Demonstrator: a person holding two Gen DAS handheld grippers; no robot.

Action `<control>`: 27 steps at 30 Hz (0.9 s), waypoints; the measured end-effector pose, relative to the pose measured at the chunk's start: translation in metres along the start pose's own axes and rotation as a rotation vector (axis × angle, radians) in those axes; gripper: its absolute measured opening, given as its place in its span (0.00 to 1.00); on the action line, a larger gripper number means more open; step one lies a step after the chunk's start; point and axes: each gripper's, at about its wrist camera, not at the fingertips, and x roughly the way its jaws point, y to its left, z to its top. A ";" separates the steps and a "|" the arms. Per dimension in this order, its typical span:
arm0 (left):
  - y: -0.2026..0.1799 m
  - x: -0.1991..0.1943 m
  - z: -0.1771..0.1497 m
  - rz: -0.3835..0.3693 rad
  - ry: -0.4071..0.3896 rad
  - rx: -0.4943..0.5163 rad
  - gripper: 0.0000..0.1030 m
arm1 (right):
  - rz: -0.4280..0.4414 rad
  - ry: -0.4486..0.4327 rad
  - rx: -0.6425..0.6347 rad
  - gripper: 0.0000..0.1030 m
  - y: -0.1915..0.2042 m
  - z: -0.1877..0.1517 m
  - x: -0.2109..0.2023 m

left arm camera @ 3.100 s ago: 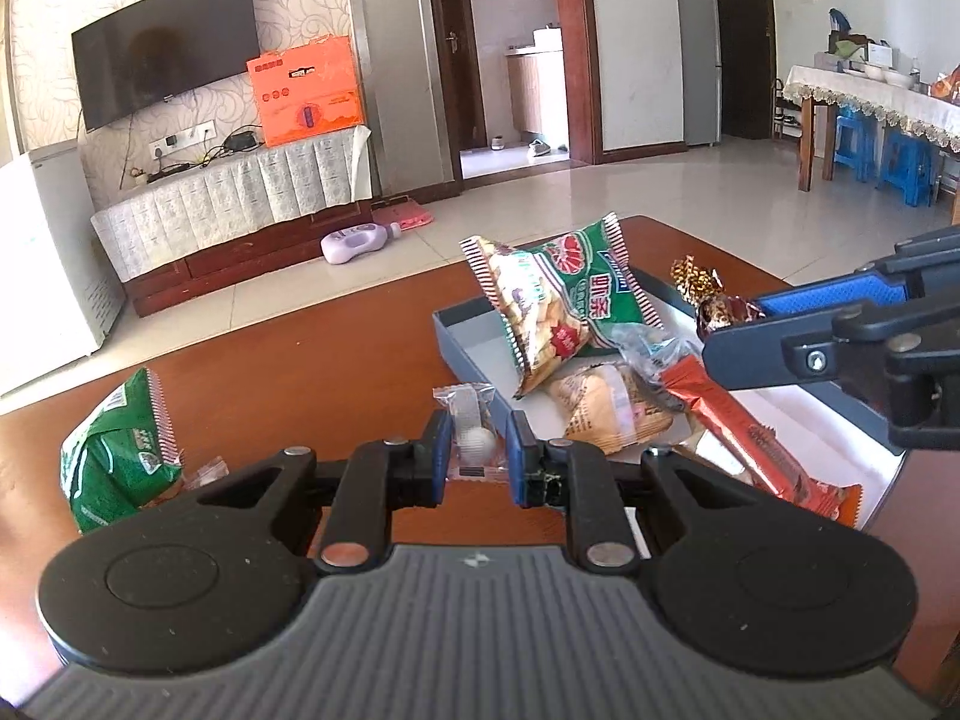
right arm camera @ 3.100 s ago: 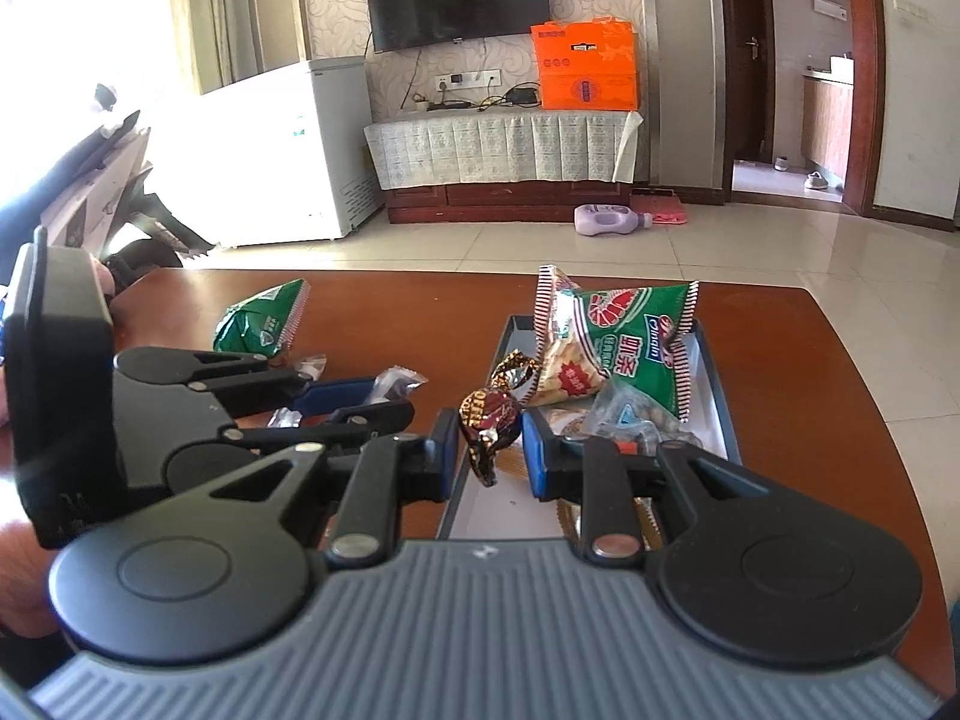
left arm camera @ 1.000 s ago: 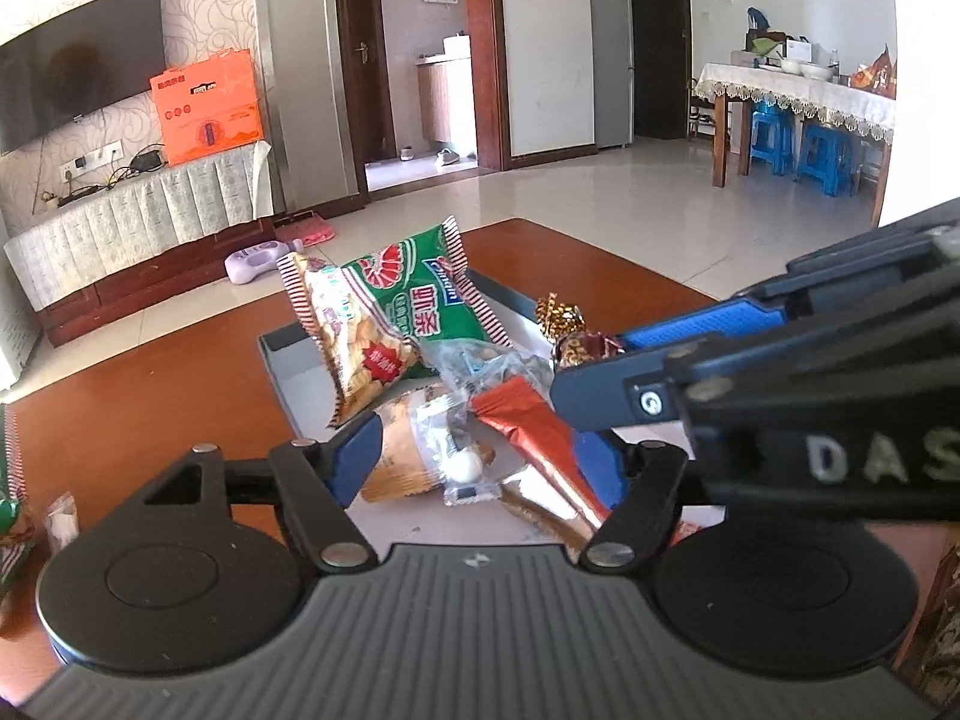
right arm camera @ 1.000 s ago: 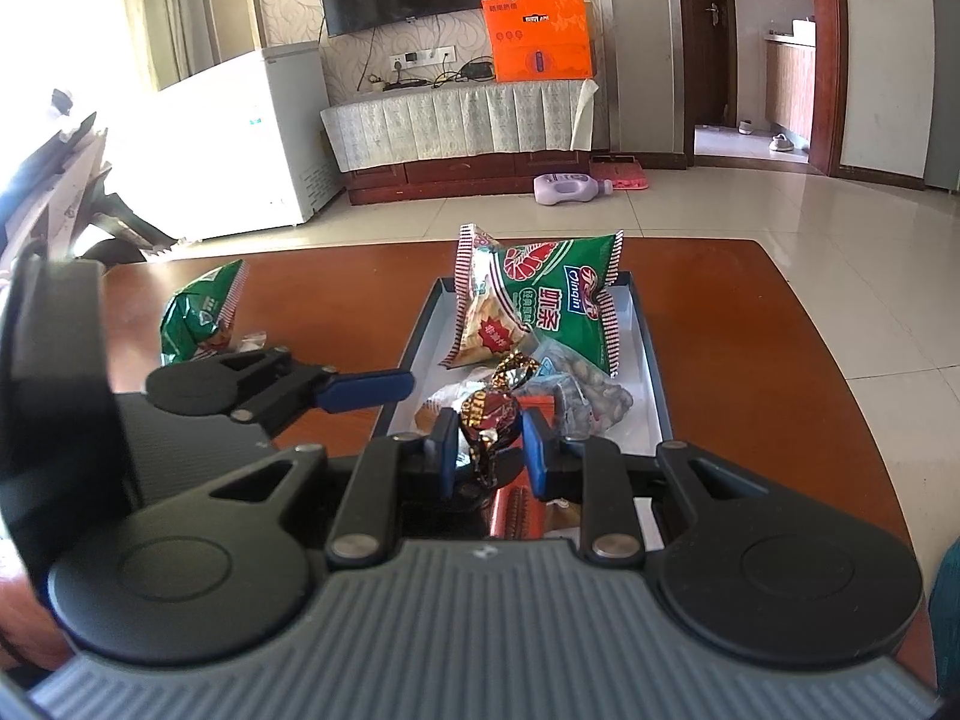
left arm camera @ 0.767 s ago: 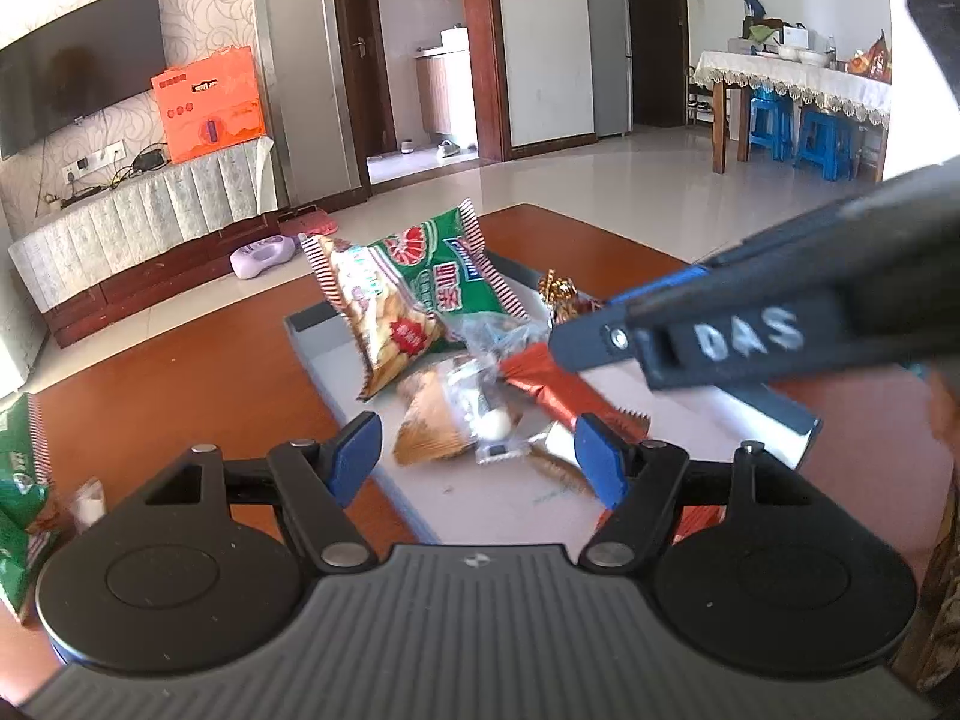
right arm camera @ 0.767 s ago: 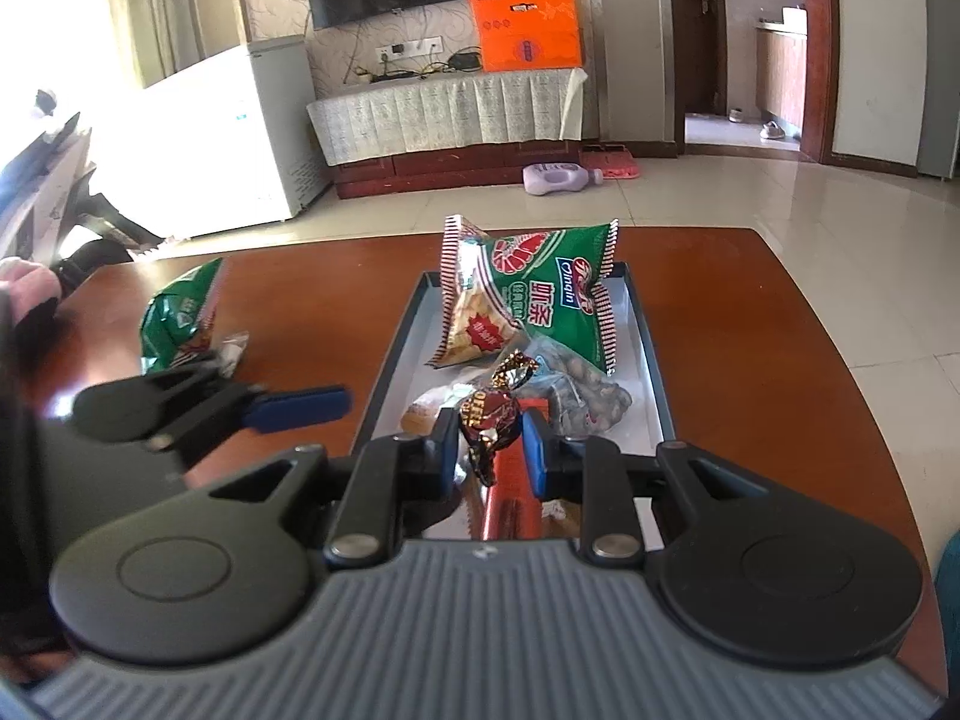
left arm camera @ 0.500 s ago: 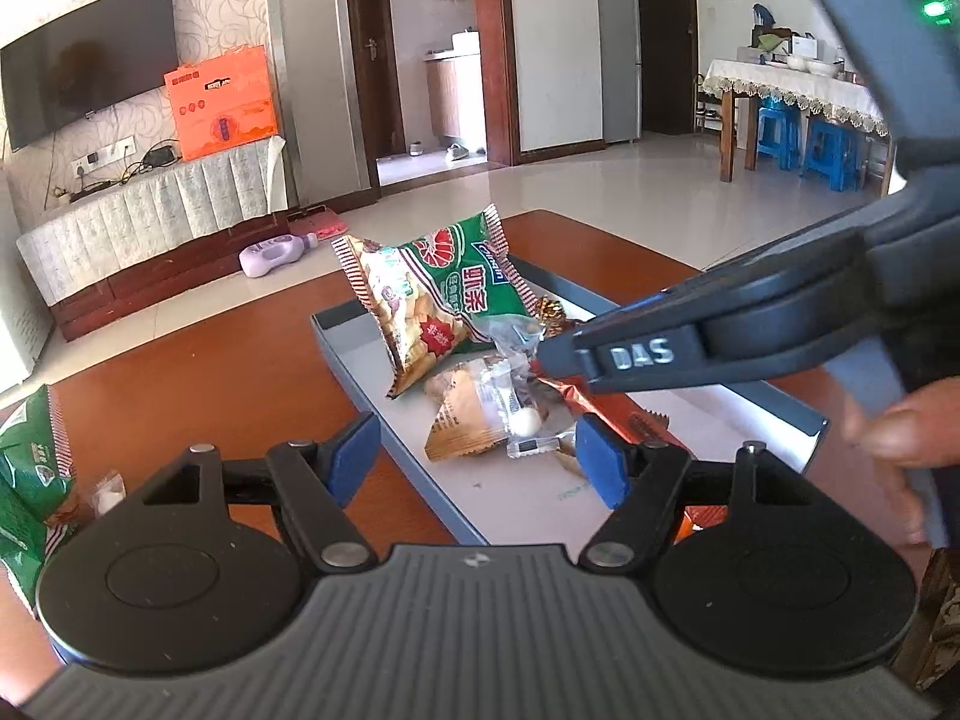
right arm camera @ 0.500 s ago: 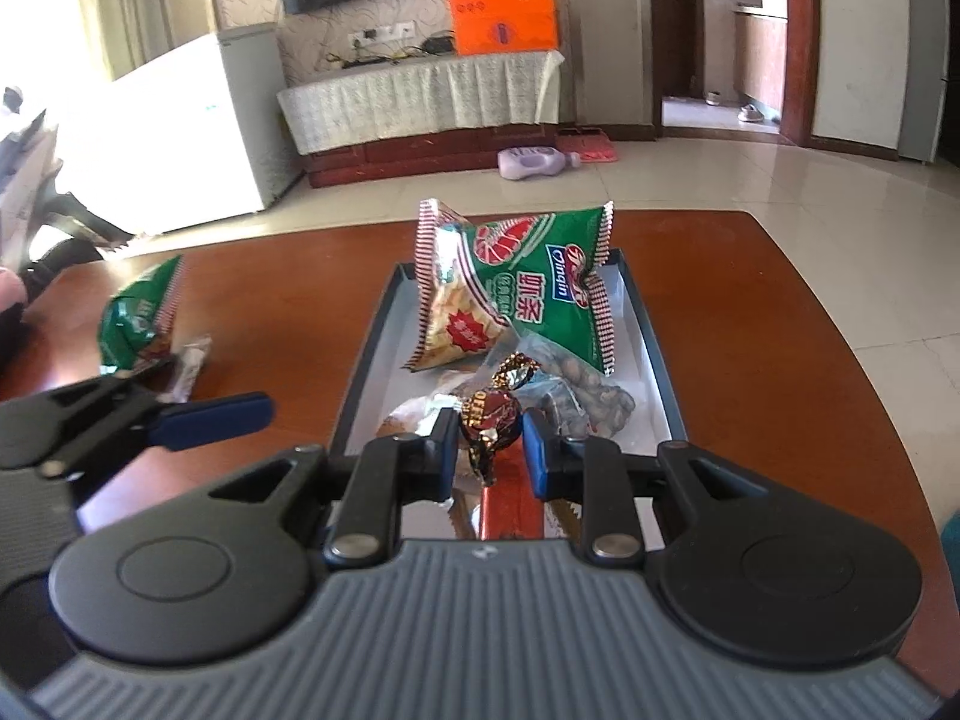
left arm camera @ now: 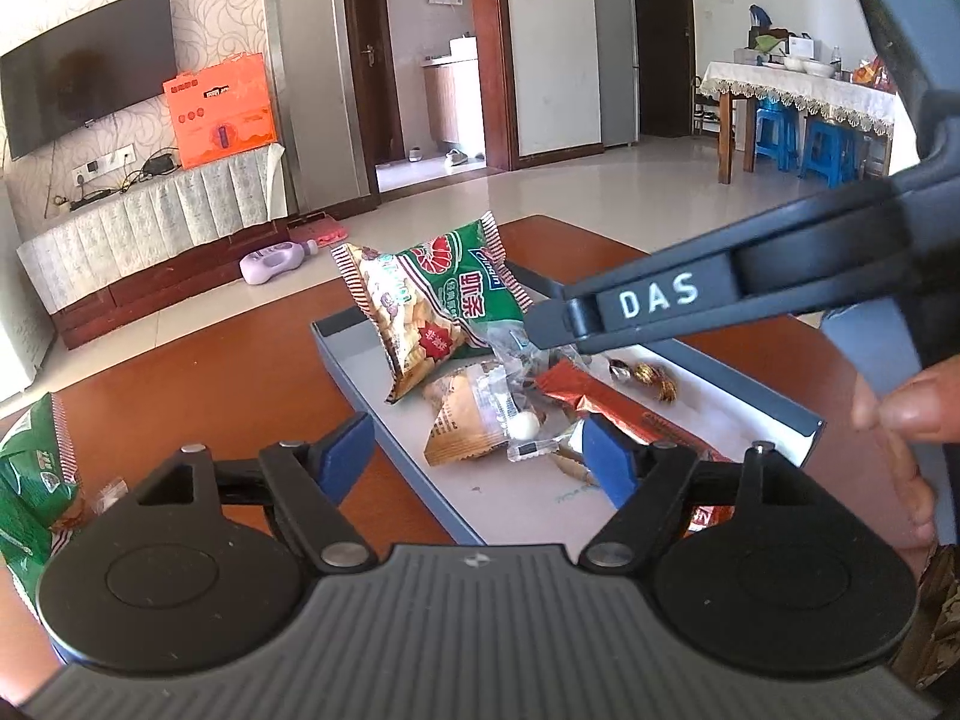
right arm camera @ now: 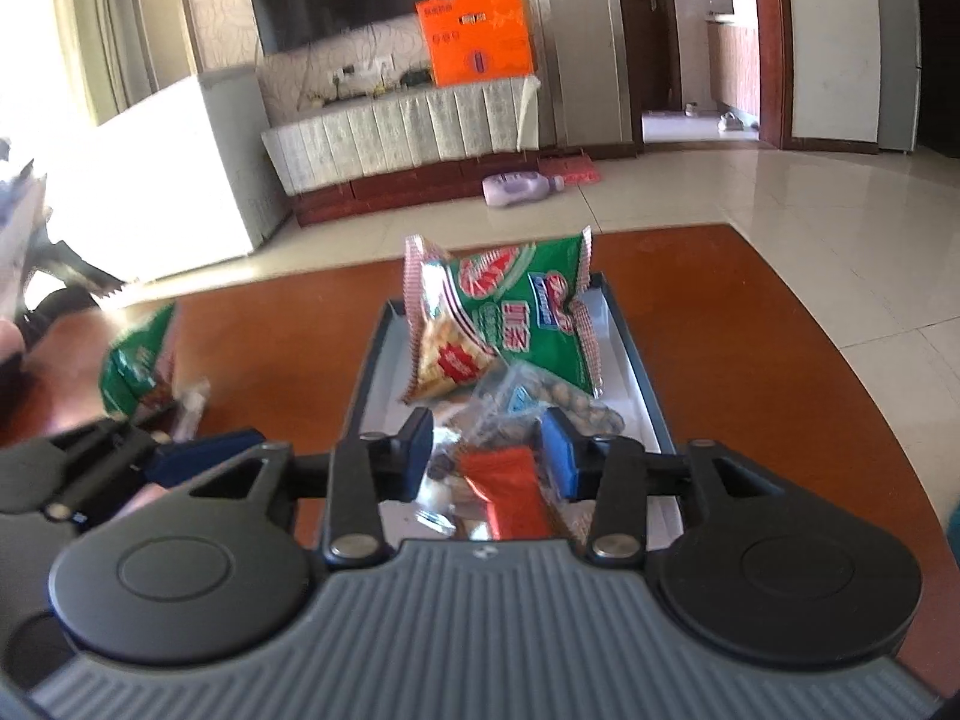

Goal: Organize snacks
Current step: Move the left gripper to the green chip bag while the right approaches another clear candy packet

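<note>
Both sets of fingers are spreading: the left gripper (left arm camera: 477,450) is opening wide with nothing clamped, hovering at the near edge of the grey tray (left arm camera: 384,414). The right gripper (right arm camera: 489,450) is opening too, empty, while the gold-wrapped candy (left arm camera: 651,378) is lying in the tray beside the orange bar (left arm camera: 606,402) and green chip bag (left arm camera: 444,306)

Two green snack bags (left arm camera: 447,300) (left arm camera: 30,480), one orange wrapper (left arm camera: 624,414), one tray (left arm camera: 420,414)
</note>
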 end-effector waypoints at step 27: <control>0.150 -0.074 -0.019 0.289 -0.045 -0.109 0.80 | 0.139 -0.025 -0.021 0.56 0.087 0.004 0.017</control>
